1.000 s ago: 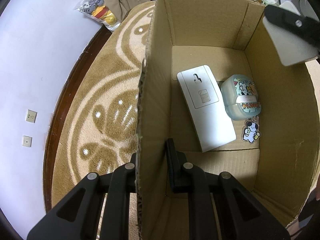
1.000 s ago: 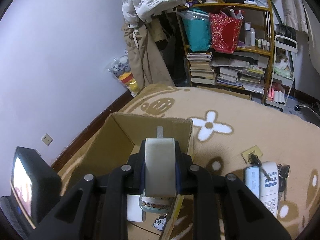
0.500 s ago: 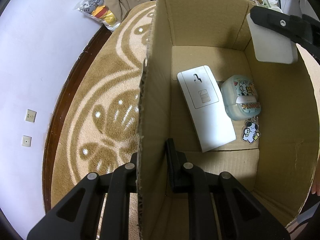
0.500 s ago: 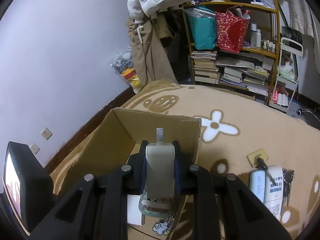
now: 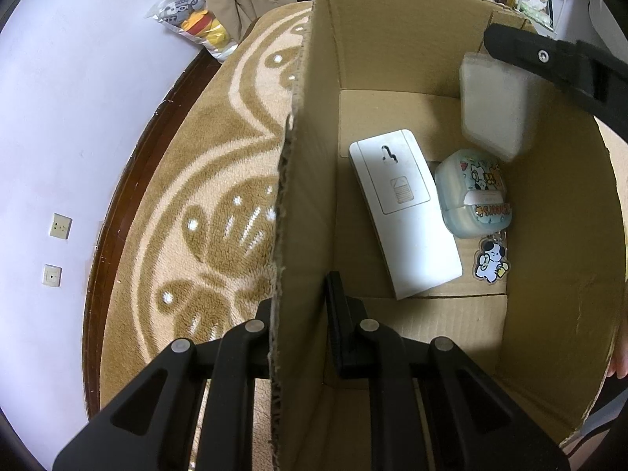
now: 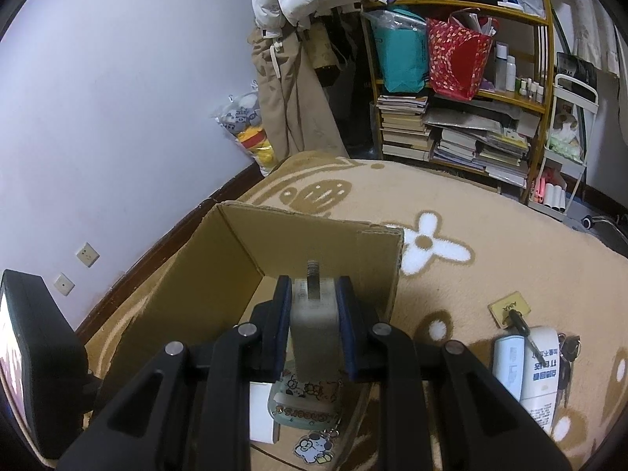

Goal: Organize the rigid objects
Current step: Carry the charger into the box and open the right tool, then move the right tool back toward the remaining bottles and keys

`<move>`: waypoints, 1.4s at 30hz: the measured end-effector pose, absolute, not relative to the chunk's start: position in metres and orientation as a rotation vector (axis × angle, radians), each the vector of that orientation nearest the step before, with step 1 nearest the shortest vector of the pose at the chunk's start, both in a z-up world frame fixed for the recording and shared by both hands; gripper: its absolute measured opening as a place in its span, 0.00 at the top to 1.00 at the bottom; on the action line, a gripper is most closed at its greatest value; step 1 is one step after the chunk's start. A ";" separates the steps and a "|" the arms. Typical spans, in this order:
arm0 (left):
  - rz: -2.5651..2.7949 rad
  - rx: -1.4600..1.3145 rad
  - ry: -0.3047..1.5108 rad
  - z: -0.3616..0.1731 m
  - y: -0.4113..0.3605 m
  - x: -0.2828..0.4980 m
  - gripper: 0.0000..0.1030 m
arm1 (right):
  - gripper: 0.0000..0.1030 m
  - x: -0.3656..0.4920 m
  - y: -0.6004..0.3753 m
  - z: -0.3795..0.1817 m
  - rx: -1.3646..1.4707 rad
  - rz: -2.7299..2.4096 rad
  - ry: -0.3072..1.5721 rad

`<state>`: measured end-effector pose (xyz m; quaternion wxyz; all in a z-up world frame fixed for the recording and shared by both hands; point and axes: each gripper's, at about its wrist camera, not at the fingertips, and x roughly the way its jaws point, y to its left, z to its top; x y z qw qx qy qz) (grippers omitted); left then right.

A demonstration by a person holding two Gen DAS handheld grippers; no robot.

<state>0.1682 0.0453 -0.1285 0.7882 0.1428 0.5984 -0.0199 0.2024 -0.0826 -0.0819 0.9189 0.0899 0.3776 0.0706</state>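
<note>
Left wrist view: left gripper clamps the cardboard box wall; inside lie a white remote and patterned case. Right wrist view: right gripper grips a white charger above the box's right edge; keys lie on the carpet.

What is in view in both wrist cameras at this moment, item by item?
cardboard box: 1, brown, open on the rug
flat device: 1, white, on the box floor
small case: 1, pale green with cartoon prints, beside the flat device
dog charm: 1, white and black, attached to the case
charger block: 1, white, held over the box
bottles: 2, white, on the rug outside the box, keys beside
rug: 1, tan and cream
bookshelf: 1, wooden, by the far wall
plush bag: 1, against the wall
left gripper: clamped on the box wall
right gripper: shut on the charger block
</note>
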 end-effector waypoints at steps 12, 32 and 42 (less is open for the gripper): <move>-0.044 0.282 1.296 -0.127 0.049 0.169 0.87 | 0.45 0.187 -0.082 -0.066 0.184 0.154 0.743; -0.038 0.296 1.292 -0.128 0.046 0.168 0.86 | 0.17 0.147 -0.159 -0.086 0.158 -0.070 0.847; -0.038 0.297 1.292 -0.127 0.045 0.169 0.86 | 0.19 0.147 -0.185 -0.127 0.186 -0.123 0.930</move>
